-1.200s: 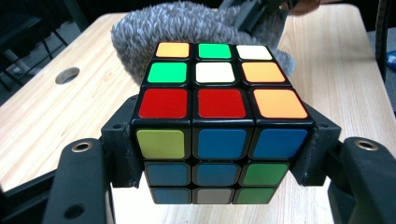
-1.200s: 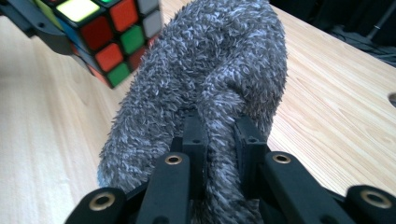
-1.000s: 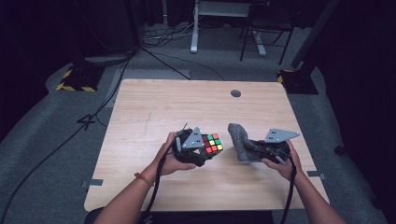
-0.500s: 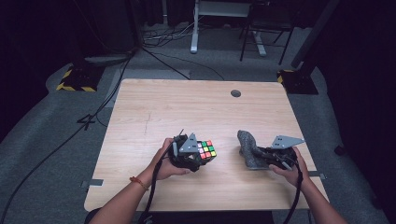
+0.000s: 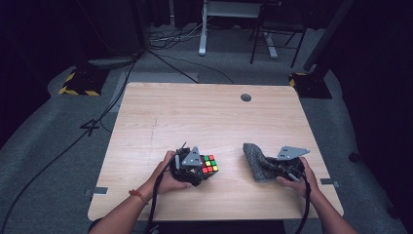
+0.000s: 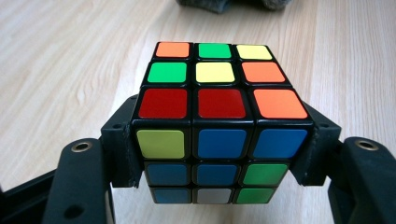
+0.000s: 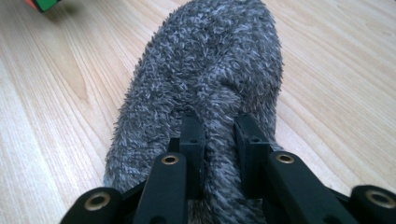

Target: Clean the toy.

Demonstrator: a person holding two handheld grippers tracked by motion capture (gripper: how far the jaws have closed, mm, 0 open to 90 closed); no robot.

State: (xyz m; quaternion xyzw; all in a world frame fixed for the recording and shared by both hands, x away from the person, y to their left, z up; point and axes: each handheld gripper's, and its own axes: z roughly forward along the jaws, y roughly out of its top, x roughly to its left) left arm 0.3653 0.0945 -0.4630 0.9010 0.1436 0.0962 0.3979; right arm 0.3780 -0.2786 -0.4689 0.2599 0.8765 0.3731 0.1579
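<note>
The wooden table (image 5: 209,117) carries everything, and places here are given from its near edge, where the person's forearms come in. A grey fuzzy sock (image 5: 256,161) lies on the wood toward the right of that edge, its toe pointing away toward the table's middle. The right gripper (image 5: 285,168) pinches a fold of the sock at the end closest to the near edge; its jaws have just been opening a little, yet in the right gripper view the pads (image 7: 192,140) press the pile of the sock (image 7: 205,70) between them. Left of the sock and just as close to the near edge sits a scrambled puzzle cube (image 5: 208,164). The left gripper (image 5: 195,168) is clenched on the puzzle cube (image 6: 217,121), its pads flat against two opposite sides.
</note>
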